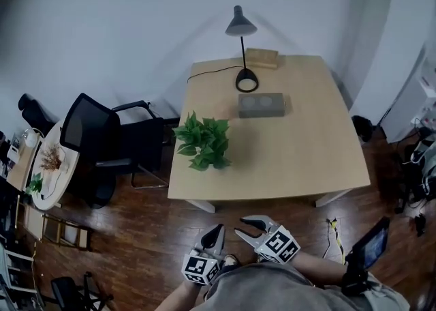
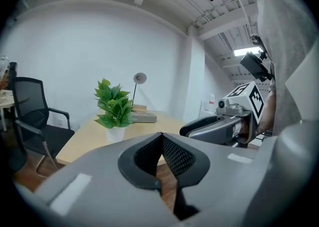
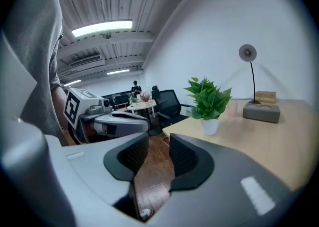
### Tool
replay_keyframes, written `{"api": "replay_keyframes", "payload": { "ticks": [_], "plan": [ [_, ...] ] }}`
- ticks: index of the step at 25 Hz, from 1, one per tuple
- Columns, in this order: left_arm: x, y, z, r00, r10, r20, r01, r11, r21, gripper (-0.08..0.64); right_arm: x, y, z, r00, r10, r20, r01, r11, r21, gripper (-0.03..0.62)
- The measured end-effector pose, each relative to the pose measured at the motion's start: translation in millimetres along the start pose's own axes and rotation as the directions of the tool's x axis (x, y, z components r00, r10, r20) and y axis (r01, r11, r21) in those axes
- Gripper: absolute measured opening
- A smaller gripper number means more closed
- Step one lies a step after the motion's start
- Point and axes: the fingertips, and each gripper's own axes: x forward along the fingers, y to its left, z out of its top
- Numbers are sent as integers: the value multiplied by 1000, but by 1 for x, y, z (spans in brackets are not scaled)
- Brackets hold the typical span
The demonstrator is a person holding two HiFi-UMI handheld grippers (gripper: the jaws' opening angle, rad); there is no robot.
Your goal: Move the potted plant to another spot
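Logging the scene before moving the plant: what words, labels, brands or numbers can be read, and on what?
None readable in any view.
Marker cubes on the left tool and right tool: black-and-white squares, no letters.
White sheet with a red patch beyond the table: too blurred.

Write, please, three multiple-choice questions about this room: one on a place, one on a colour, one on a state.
1. Where on the table does the potted plant stand in the head view?
A in its middle; B near its left edge; C at its far right corner.
2. What colour is the pot?
A white; B black; C red.
3. How do the fingers of the left gripper stand?
A wide apart; B shut on the pot; C together, empty.
Answers: 1 B, it stands by that edge; 2 A, plainly white; 3 C, they meet with nothing between.
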Motion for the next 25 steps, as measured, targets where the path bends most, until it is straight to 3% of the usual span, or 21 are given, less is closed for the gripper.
{"api": "replay_keyframes", "payload": {
  "ticks": [12,25],
  "plan": [
    [-22,17,12,999,-29,40,28,1000,13,0,20,36,20,996,-81,20,81,996,37,10],
    [-26,2,14,999,-51,19,51,999,-2,0,11,50,14,996,-91,8,90,993,73,6]
  ]
}}
